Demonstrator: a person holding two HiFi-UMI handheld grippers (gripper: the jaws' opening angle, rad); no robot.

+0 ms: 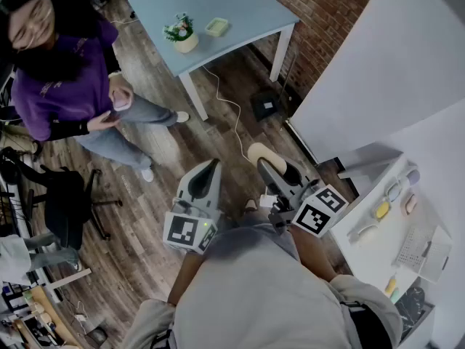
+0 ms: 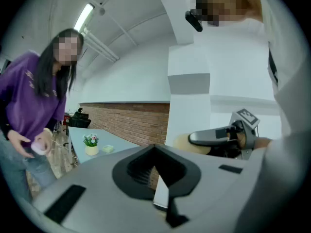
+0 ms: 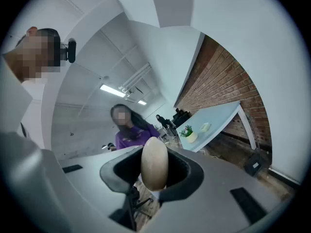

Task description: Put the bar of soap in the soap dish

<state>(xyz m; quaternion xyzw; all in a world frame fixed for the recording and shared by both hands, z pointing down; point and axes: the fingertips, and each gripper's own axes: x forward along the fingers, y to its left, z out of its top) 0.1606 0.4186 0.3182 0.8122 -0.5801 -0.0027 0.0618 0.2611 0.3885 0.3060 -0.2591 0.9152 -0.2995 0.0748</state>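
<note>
A beige oval bar of soap sits between the jaws of my right gripper, which is shut on it; in the right gripper view the soap fills the gap between the jaws. My left gripper is held beside it, shut with nothing in it. Both are held level above the wooden floor. The pale green soap dish lies far ahead on a light blue table. The dish also shows small in the left gripper view and the right gripper view.
A potted plant stands beside the dish. A person in a purple top stands at the left, an office chair below them. A white desk with small items is at the right. A cable and black box lie on the floor.
</note>
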